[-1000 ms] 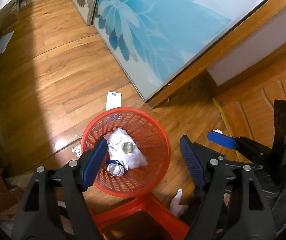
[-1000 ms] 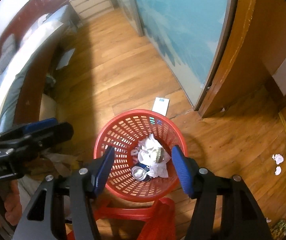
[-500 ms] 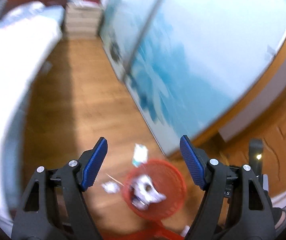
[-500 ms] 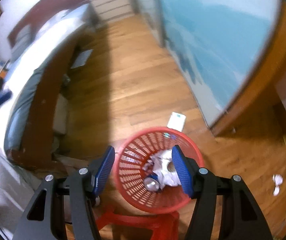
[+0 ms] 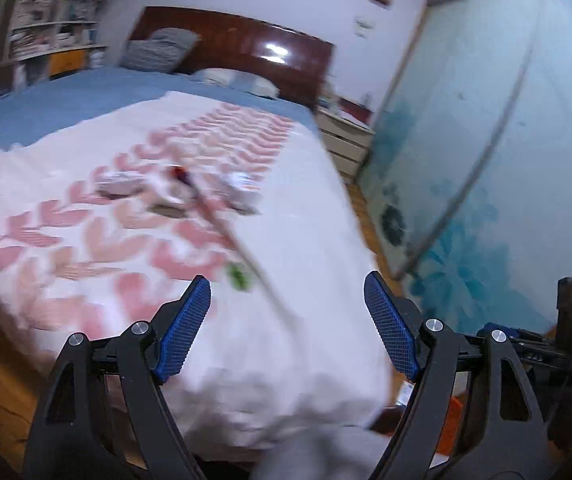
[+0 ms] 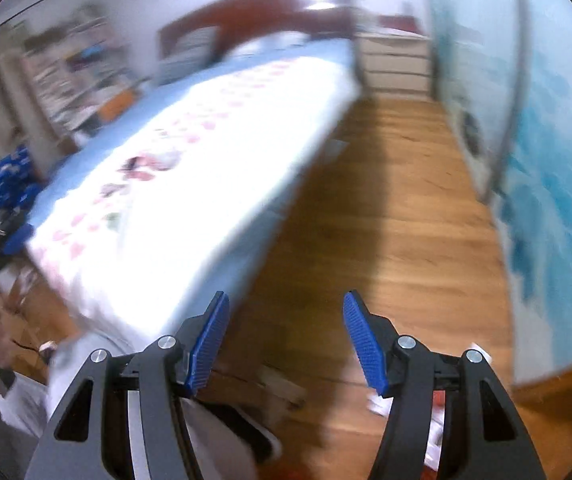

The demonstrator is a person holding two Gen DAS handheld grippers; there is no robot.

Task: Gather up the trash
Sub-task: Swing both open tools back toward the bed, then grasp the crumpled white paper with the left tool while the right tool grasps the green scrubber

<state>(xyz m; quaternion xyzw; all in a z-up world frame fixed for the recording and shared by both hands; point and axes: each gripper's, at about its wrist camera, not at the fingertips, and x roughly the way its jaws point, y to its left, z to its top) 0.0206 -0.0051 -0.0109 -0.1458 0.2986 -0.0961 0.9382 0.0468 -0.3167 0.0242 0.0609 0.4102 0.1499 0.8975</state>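
On the bed (image 5: 306,240), blurred litter (image 5: 178,196) lies scattered. Both the left gripper (image 5: 288,330) and right gripper (image 6: 286,340) gape empty. Motion blur risks a mistimed grab snagging the blanket.

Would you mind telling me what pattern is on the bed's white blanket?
The blanket is white with rows of pink chevron-like marks, clearest in the left wrist view.

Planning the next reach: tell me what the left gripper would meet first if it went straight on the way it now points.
Probably the bed's white and pink blanket. The left gripper, jaws open and empty, points over the bed's near corner, with a small green scrap and a thin stick lying just ahead. The picture is blurred, so depth is uncertain.
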